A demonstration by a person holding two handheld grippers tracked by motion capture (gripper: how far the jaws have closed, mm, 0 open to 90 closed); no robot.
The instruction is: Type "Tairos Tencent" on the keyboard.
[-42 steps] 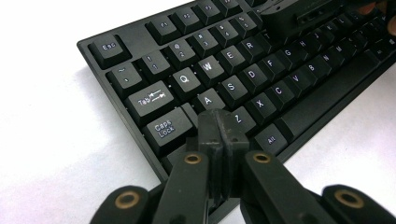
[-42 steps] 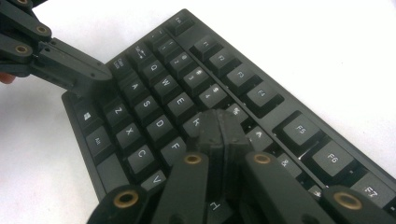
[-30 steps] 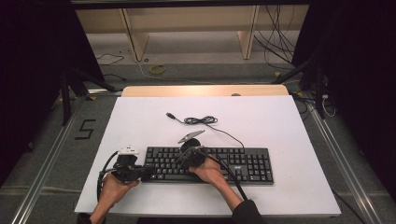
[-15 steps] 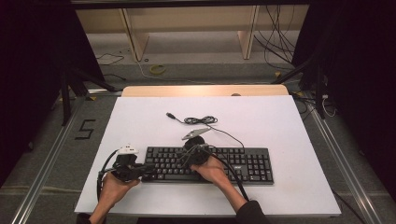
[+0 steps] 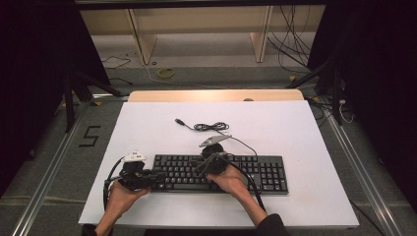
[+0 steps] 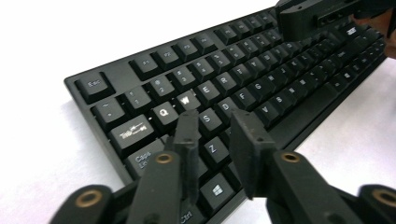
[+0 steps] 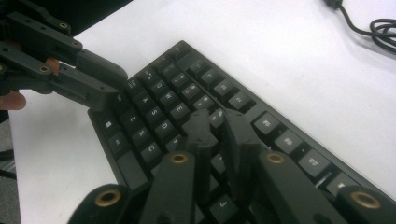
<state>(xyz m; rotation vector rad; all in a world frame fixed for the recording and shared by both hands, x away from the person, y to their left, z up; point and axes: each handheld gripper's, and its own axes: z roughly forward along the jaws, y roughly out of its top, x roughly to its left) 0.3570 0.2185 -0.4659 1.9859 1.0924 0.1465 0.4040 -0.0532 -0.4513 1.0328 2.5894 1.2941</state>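
Observation:
A black keyboard lies flat near the front of the white table. My left gripper is at the keyboard's left end. In the left gripper view its jaws hover over the S and D keys; they have just been opening and nothing is between them. My right gripper is over the middle keys and points left. Its jaws stand a narrow gap apart above the keys; they too have just been opening, with nothing held. Each gripper also shows in the other's view, the right gripper and the left gripper.
The keyboard's black cable lies coiled behind it, and its plug rests on the table. That cable also shows in the right gripper view. A wooden strip runs along the table's far edge. Metal rails flank both sides.
The right gripper has risen a little and shifted slightly over the keys. The left hand has stayed put.

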